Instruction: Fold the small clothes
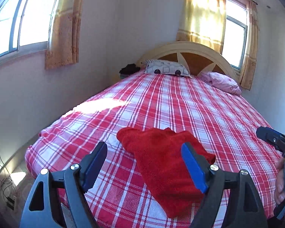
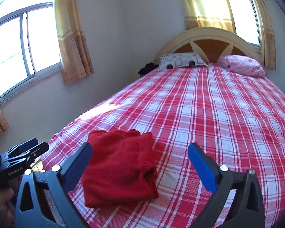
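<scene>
Folded red garment (image 1: 167,169) lying on bed (image 1: 209,110), just ahead of left claw (image 1: 144,163), left of right claw (image 2: 140,163); both claws gaping, gripping nothing.

Red garment (image 2: 117,167) – red-white plaid bedsheet (image 2: 209,114) – blue fingers (image 2: 201,169).

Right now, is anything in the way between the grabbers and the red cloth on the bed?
Nothing visible is. The red cloth lies alone on the plaid bedspread. The left gripper and right gripper both hang open just before it. The pillows are far off by the headboard.
</scene>
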Tool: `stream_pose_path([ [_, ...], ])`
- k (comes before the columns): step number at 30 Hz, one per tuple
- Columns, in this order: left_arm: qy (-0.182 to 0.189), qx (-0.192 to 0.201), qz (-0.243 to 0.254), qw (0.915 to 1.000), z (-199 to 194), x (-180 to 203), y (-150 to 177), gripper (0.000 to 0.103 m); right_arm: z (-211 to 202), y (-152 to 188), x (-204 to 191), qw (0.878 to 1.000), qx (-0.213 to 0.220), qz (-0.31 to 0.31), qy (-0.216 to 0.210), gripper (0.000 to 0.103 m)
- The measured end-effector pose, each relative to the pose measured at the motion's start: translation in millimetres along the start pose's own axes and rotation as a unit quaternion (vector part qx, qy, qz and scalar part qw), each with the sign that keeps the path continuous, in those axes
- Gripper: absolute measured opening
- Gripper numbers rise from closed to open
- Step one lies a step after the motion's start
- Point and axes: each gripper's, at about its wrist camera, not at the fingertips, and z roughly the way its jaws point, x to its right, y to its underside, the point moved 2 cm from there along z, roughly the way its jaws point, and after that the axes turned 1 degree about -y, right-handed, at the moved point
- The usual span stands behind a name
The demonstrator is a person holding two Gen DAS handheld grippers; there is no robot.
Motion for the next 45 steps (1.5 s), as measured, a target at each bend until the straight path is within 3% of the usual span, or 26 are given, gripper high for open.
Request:
stream_pose_path([
  [8, 0.001, 0.036, 0.012, 0.9993, -22.4, 11.3, -7.5, 0.087, -32.8, 0.5, -18.3, 0.999, 0.027, -0.02, -0.003, 0.103],
  [31, 0.002, 0.052, 0.004, 0.9986, -35.0, 14.0, -10.2, 0.088, -55.0, 6.7, -29.1, 0.998, 0.044, -0.032, -0.012, 0.103],
  [39, -0.013, 0.053, 0.006, 0.9985, -34.9, 13.8, -13.4, 0.088, -55.6, 7.9, -29.6, 0.998, 0.044, -0.034, -0.011, 0.103],
  [42, -0.022, 0.049, 0.008, 0.9986, -32.9, 16.2, -13.2, 0.101, -56.4, 8.3, -29.2, 0.998, 0.044, -0.035, -0.012, 0.103],
  [45, -0.016, 0.056, 0.006, 0.9983, -35.5, 19.1, -13.1, 0.102, -55.9, 8.4, -30.1, 0.998, 0.044, -0.035, -0.011, 0.103],
])
